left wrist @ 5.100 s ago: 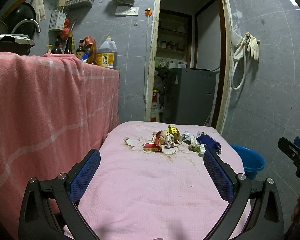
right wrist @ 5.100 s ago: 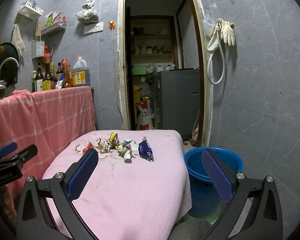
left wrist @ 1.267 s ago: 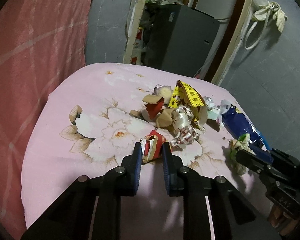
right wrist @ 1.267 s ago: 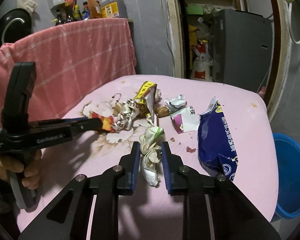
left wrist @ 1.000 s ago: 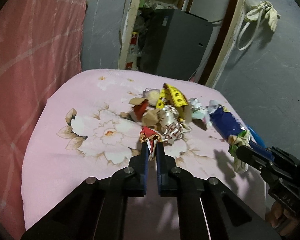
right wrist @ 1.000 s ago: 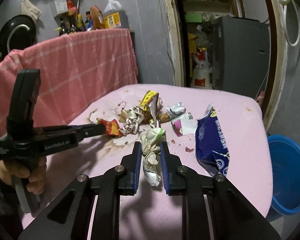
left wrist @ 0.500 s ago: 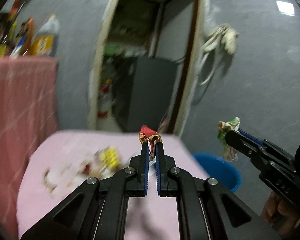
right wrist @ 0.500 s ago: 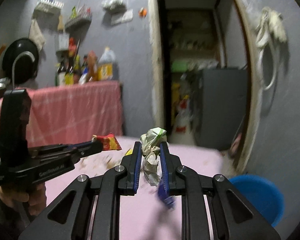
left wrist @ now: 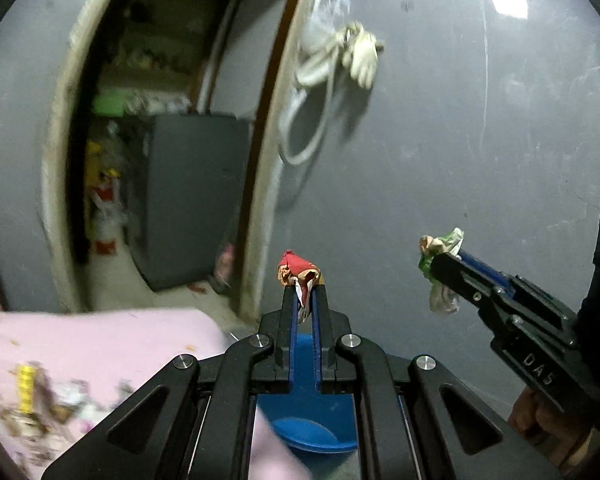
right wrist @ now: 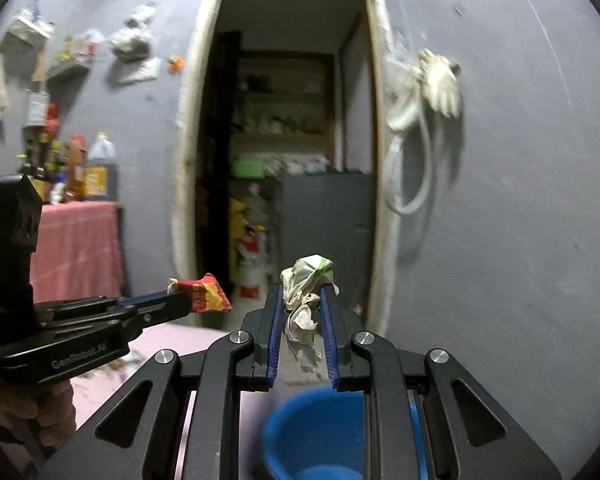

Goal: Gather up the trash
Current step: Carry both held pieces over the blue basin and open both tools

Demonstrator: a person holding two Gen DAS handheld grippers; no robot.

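Observation:
My left gripper [left wrist: 303, 286] is shut on a crumpled red wrapper [left wrist: 298, 270] and holds it in the air above the blue bucket [left wrist: 312, 436]. It also shows in the right wrist view [right wrist: 180, 300], with the red wrapper [right wrist: 206, 286]. My right gripper [right wrist: 303, 292] is shut on a crumpled white and green wrapper [right wrist: 304, 280], above the blue bucket [right wrist: 312, 436]. In the left wrist view the right gripper [left wrist: 440, 264] holds that wrapper [left wrist: 440, 248] to the right. More trash [left wrist: 32, 392] lies on the pink table [left wrist: 100, 340], blurred.
A doorway [right wrist: 284, 152] with a grey appliance [right wrist: 324, 220] is straight ahead. Gloves and a hose [right wrist: 428, 92] hang on the grey wall at right. A pink-draped counter [right wrist: 76, 248] with bottles [right wrist: 96, 168] stands at left.
Both grippers have lifted their wrappers off the table and swung right, so the blue bucket now lies below both. Both stay shut.

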